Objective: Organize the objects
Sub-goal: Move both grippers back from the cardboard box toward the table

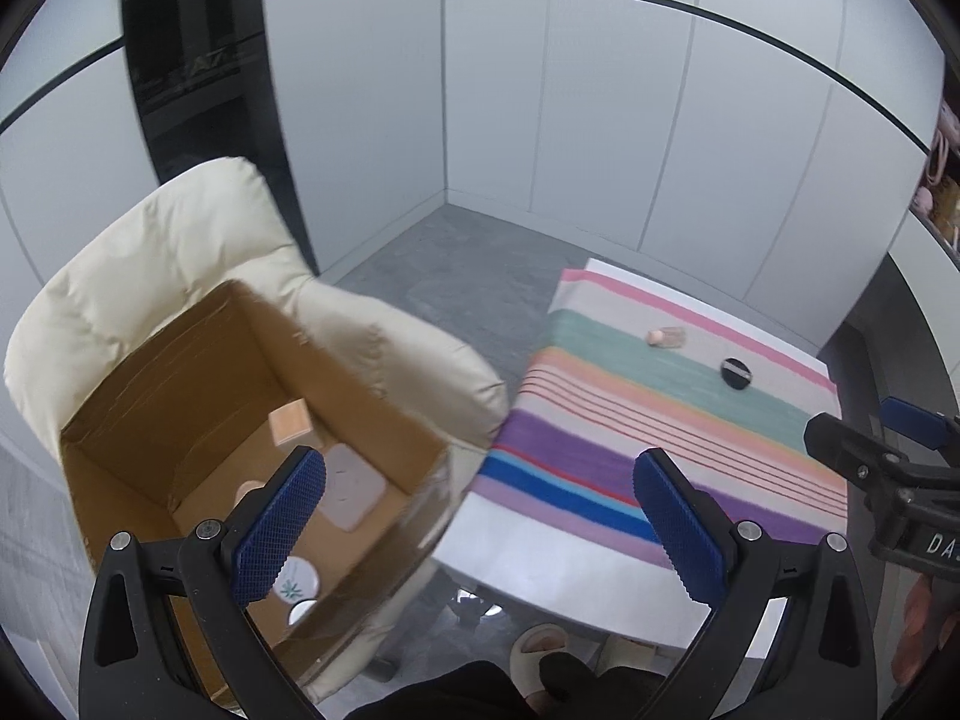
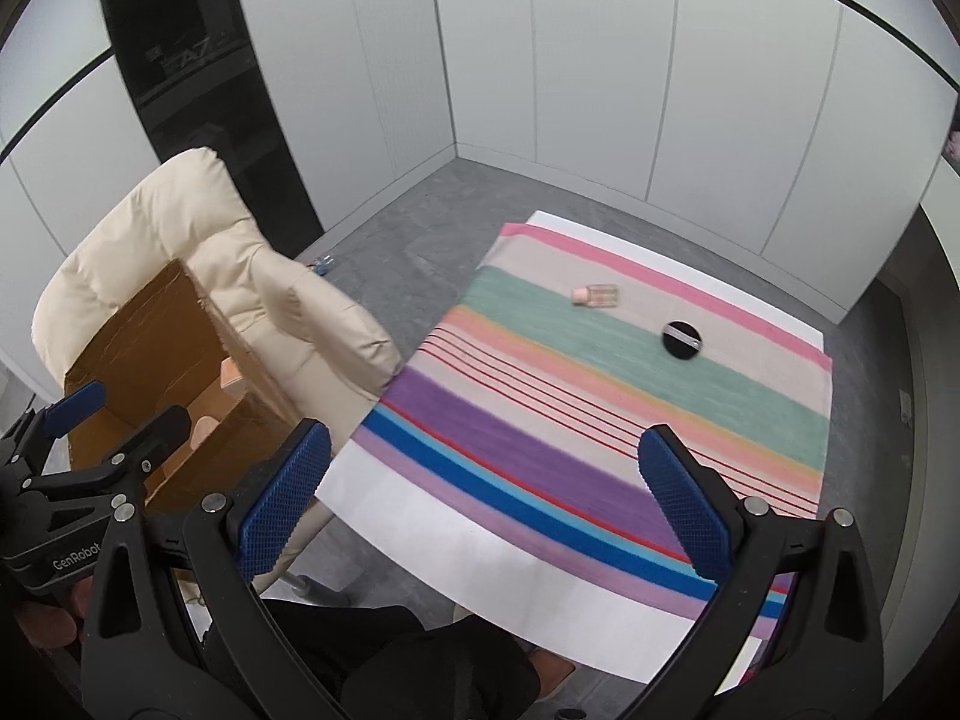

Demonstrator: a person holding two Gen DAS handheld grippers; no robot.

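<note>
A small clear bottle with a peach cap (image 2: 595, 295) lies on its side on the striped cloth (image 2: 540, 456), also in the left wrist view (image 1: 667, 336). A black round compact (image 2: 681, 338) lies to its right, also in the left wrist view (image 1: 737, 373). An open cardboard box (image 1: 180, 372) on a cream chair (image 1: 150, 240) holds a peach block (image 1: 289, 423), a grey pad (image 1: 351, 489) and round white lids (image 1: 298, 580). My left gripper (image 1: 480, 531) is open and empty, between box and table. My right gripper (image 2: 483, 501) is open and empty above the table's near edge.
The white table (image 2: 480, 552) with the striped cloth stands right of the chair (image 2: 198, 228). The box also shows in the right wrist view (image 2: 162, 330). Grey floor and white walls lie behind. A dark doorway (image 2: 198, 60) is at back left. The person's legs are below.
</note>
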